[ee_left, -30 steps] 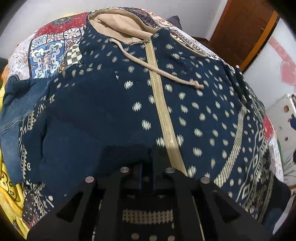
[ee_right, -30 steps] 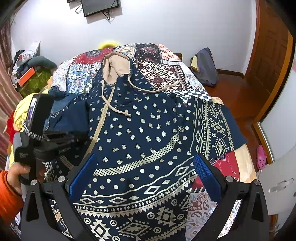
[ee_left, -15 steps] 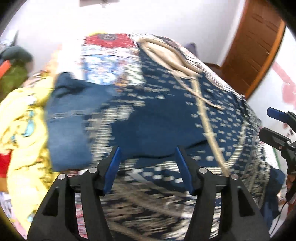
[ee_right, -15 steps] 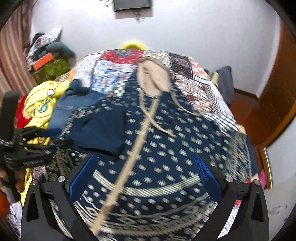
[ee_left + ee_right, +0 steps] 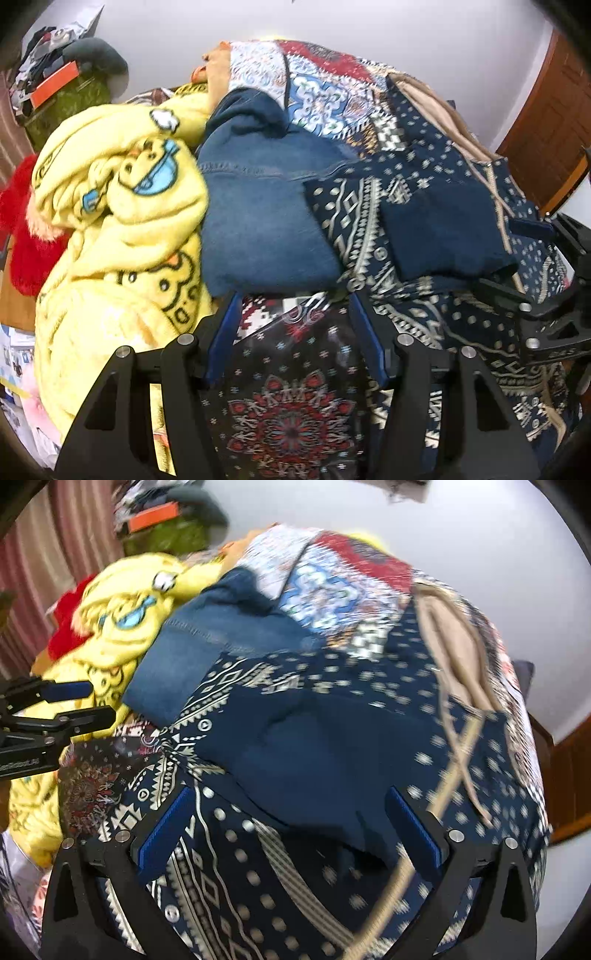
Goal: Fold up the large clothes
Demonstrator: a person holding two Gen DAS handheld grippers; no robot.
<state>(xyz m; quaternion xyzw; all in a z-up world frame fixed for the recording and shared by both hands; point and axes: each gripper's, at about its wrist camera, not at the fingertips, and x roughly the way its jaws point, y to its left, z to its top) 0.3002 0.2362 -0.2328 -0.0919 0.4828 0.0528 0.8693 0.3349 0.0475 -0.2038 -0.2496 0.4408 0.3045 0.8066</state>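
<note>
The left tool (image 5: 295,332) is held open, its jaws just parted and empty, over the patterned bedspread (image 5: 291,413). The right tool (image 5: 291,834) is spread wide above the navy dotted hooded jacket (image 5: 332,746), laid on the bed beside folded blue denim (image 5: 258,221).

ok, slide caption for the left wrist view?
Open left claw above bedspread, navy hoodie with sleeve folded in.

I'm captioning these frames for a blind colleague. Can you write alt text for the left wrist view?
The open left gripper, holding nothing, hovers over a patterned bedspread. Beyond it lies a navy patterned hoodie with one sleeve folded across its front, beside folded blue denim and a yellow cartoon blanket. The right gripper shows at the right edge.
</note>
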